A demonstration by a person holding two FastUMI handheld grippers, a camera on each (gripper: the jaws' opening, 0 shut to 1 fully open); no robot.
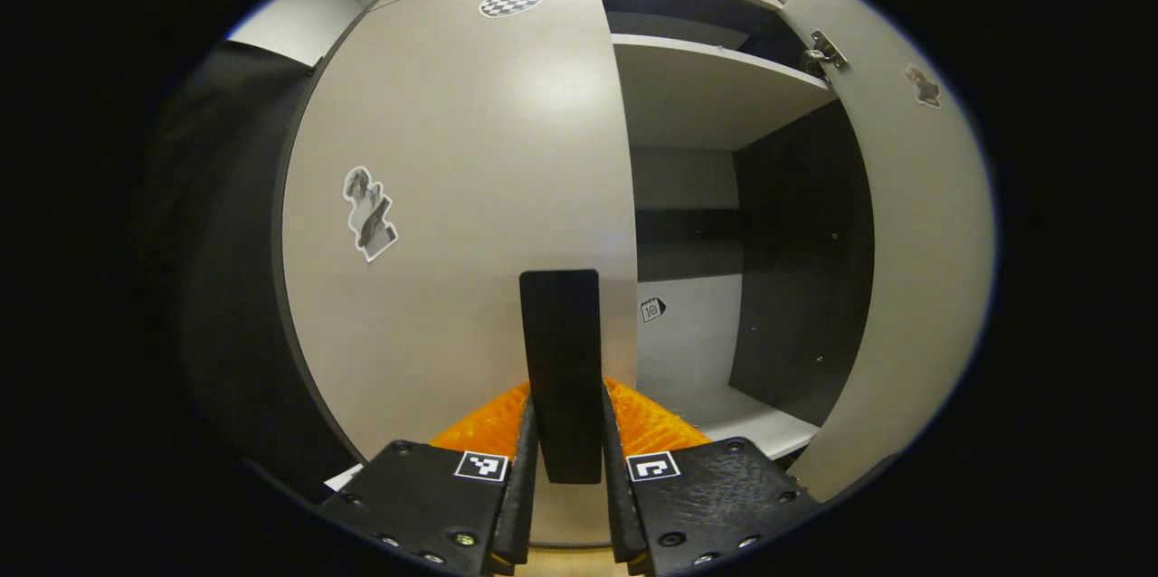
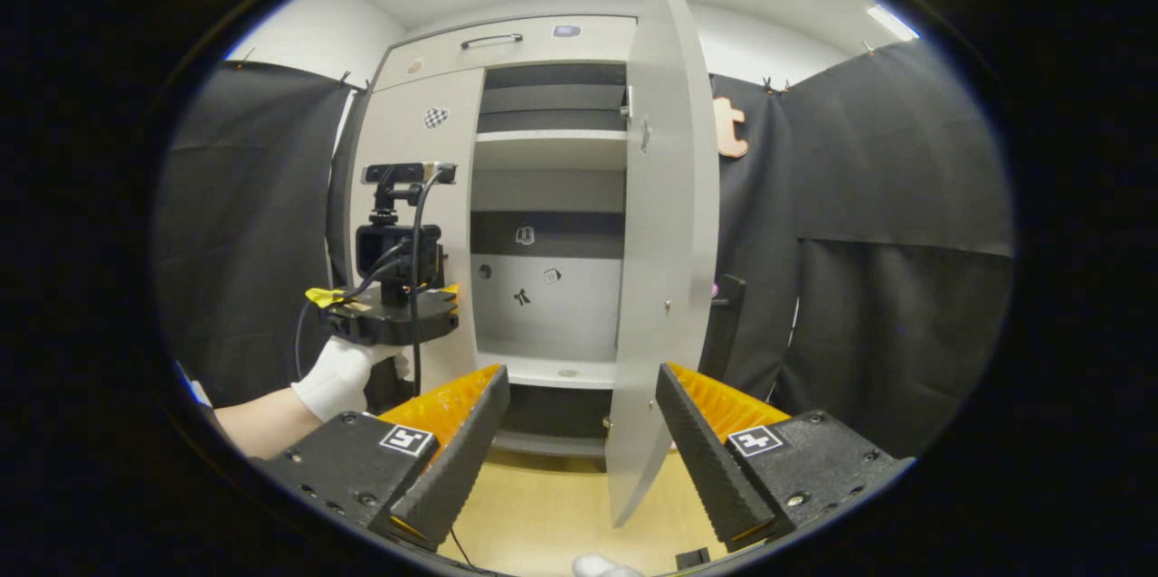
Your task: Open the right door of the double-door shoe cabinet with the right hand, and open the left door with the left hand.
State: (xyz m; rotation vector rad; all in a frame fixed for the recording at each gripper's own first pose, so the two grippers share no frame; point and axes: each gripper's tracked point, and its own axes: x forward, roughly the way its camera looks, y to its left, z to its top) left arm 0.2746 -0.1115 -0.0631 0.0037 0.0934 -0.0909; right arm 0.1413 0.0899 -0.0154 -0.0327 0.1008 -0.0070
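Left gripper view
Left gripper (image 1: 563,459): clenched on the black flat bar handle (image 1: 561,369) at the free edge of the pale grey left cabinet door (image 1: 470,197), which sits closed.
Stickers: a checkered oval (image 1: 509,4) near the door's top edge; a cut-out figure (image 1: 369,213) towards its hinge edge, too small to read.
Calendar sticker (image 1: 652,308): on the back panel inside, digits not legible.
Right door (image 1: 905,288): swung wide open, metal hinge (image 1: 825,51) near its top corner.

Right gripper view
Right gripper (image 2: 583,432): released, fingers spread, touching nothing.
Right door (image 2: 660,242): open, edge-on.
Left gripper (image 2: 393,310): held by a white-gloved hand (image 2: 339,378) against the left door (image 2: 416,197).
White shelves (image 2: 547,136): bare; small unreadable stickers on the back panel.
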